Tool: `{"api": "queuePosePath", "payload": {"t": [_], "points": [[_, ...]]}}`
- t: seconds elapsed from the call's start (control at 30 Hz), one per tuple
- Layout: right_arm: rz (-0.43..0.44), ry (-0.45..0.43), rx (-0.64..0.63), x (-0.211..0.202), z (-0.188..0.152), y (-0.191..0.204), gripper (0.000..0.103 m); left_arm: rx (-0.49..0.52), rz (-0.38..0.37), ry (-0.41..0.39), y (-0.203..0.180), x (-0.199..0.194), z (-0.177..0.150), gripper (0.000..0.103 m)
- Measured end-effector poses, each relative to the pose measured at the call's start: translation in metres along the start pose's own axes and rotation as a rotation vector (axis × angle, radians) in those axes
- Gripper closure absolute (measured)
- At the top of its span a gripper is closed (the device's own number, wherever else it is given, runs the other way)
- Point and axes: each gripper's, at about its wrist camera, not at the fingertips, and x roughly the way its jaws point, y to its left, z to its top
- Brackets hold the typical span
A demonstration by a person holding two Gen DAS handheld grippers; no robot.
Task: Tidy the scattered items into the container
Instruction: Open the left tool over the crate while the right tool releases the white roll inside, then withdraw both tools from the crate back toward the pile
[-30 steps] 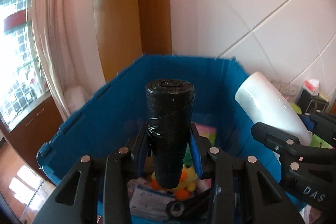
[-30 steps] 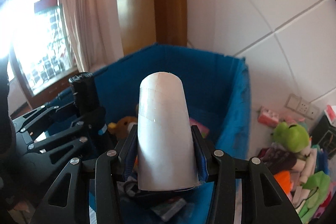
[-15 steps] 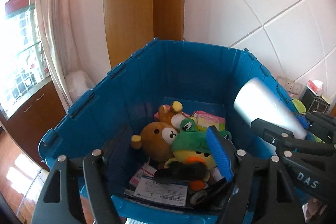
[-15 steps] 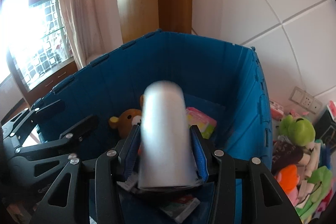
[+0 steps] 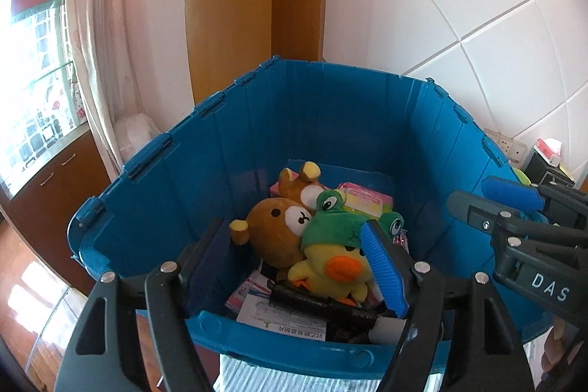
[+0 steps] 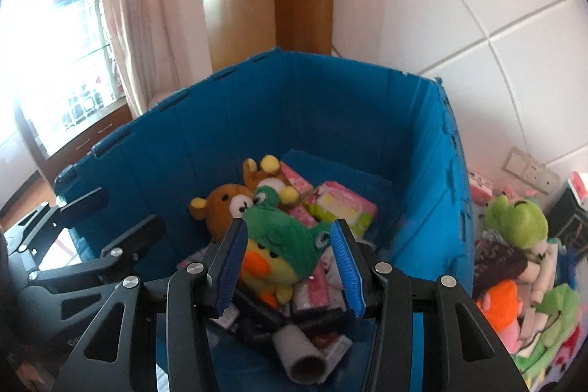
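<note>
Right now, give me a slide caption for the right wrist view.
Empty right gripper open above the blue bin, white roll lying among plush toys.

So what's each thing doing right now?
Blue bin: open, partly filled.
White roll: lying in the bin, let go.
Black roll: lying in the bin.
Duck toy: on top of the pile.
Left gripper: open, empty.
Right gripper: open, empty.
Toy pile: outside the bin.

Hovering side by side above the blue bin (image 5: 330,120): left gripper (image 5: 297,267) and right gripper (image 6: 290,267), both angling downward, jaws parted, gripping nothing.
</note>
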Motion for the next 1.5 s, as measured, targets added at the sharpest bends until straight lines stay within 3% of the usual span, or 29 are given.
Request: {"api": "queuePosePath", "payload": {"t": [0.1, 0.17, 0.2, 0.33, 0.43, 0.57, 0.8, 1.03, 1.13, 1.3, 1.5], "points": [[-0.015, 0.004, 0.016, -0.004, -0.004, -0.007, 0.049, -0.006, -0.005, -0.003, -0.005, -0.004, -0.003, 0.030], [-0.025, -0.001, 0.028, -0.010, -0.006, -0.012, 0.022, -0.009, -0.006, -0.013, -0.009, -0.008, -0.004, 0.030], [-0.032, -0.011, 0.032, -0.014, -0.007, -0.015, 0.018, -0.010, -0.006, -0.018, -0.011, -0.010, -0.004, 0.025], [-0.078, -0.050, 0.049, -0.037, -0.011, -0.029, 0.015, -0.021, -0.006, -0.061, -0.021, -0.023, -0.003, 0.018], [-0.112, -0.090, 0.085, -0.058, -0.014, -0.048, 0.000, -0.039, -0.034, -0.086, -0.030, -0.035, -0.001, 0.018], [-0.128, -0.122, 0.130, -0.081, -0.025, -0.073, 0.000, -0.034, -0.073, -0.116, -0.055, -0.052, 0.002, 0.018], [-0.138, -0.183, 0.217, -0.126, -0.057, -0.146, 0.000, 0.039, -0.131, -0.172, -0.138, -0.083, -0.002, 0.018], [-0.184, -0.203, 0.301, -0.177, -0.117, -0.267, 0.000, 0.083, -0.179, -0.200, -0.265, -0.111, -0.028, 0.018], [-0.222, -0.183, 0.331, -0.193, -0.151, -0.328, 0.000, 0.072, -0.163, -0.192, -0.317, -0.110, -0.043, 0.018], [-0.303, -0.094, 0.425, -0.215, -0.208, -0.425, 0.000, 0.066, -0.174, -0.092, -0.392, -0.087, -0.065, 0.018], [-0.377, -0.025, 0.565, -0.225, -0.261, -0.498, 0.000, 0.150, -0.169, 0.012, -0.450, -0.052, -0.088, 0.018]]}}
